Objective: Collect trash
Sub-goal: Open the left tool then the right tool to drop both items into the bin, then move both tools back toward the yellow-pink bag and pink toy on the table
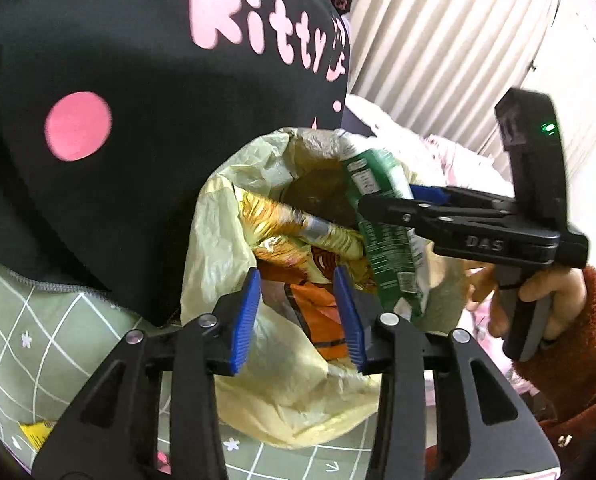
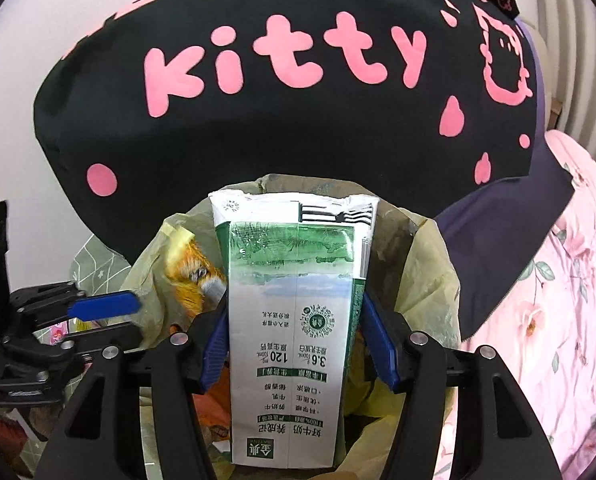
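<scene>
Milk carton held over the open trash bag, not yet dropped in.

The carton [image 2: 298,320] is pinched by the right tool [image 2: 298,344] between its blue pads, top end pointing into the mouth of the yellow bag [image 1: 225,248]; in the left wrist view the carton [image 1: 386,220] is seen hanging partly inside the bag's rim. An orange wrapper [image 1: 318,312] is already lodged in the bag, so part of the collecting is judged done. The left tool [image 1: 298,316] is spread, with nothing pressed between its pads, at the bag's near edge. A yellow scrap [image 1: 37,434] is seen on the green checked cloth [image 1: 29,340] outside the bag; it probably remains to be gathered. A black "kitty" cushion [image 2: 281,92] is seen behind the bag.
</scene>
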The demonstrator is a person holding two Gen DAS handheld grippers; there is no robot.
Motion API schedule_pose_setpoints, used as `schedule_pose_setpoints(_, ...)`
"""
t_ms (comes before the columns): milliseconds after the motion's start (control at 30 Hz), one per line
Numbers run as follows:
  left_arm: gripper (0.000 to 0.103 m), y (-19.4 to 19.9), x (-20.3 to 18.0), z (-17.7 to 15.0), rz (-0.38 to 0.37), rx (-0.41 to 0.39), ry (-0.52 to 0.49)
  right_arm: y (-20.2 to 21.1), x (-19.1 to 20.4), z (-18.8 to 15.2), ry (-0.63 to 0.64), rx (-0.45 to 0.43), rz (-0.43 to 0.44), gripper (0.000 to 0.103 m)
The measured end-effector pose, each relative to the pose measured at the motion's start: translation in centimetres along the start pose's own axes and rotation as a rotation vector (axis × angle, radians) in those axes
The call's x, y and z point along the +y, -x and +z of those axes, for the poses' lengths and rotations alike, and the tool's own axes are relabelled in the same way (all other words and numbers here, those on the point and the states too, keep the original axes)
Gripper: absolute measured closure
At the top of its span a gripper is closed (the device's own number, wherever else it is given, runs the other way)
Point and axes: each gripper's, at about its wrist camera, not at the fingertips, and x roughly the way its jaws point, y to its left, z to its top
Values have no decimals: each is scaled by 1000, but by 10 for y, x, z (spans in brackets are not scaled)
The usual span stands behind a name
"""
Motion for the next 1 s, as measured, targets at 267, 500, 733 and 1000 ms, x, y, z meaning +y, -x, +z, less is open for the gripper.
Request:
schedule_pose_setpoints(267,59,49,25,-19,74,-136,108,25,18,4,33,-88,-39,46)
schedule_pose_setpoints(500,59,95,53,-51,239,-224,176,34,59,7,108,-145,37,46)
schedule_pose_setpoints(733,58,136,85,-102,369,-295,317,28,125,1,237,-173,125,46)
schedule_pose_setpoints(1000,58,168,109,-154,526,-323,454,12,179,-13,316,-115,216,46)
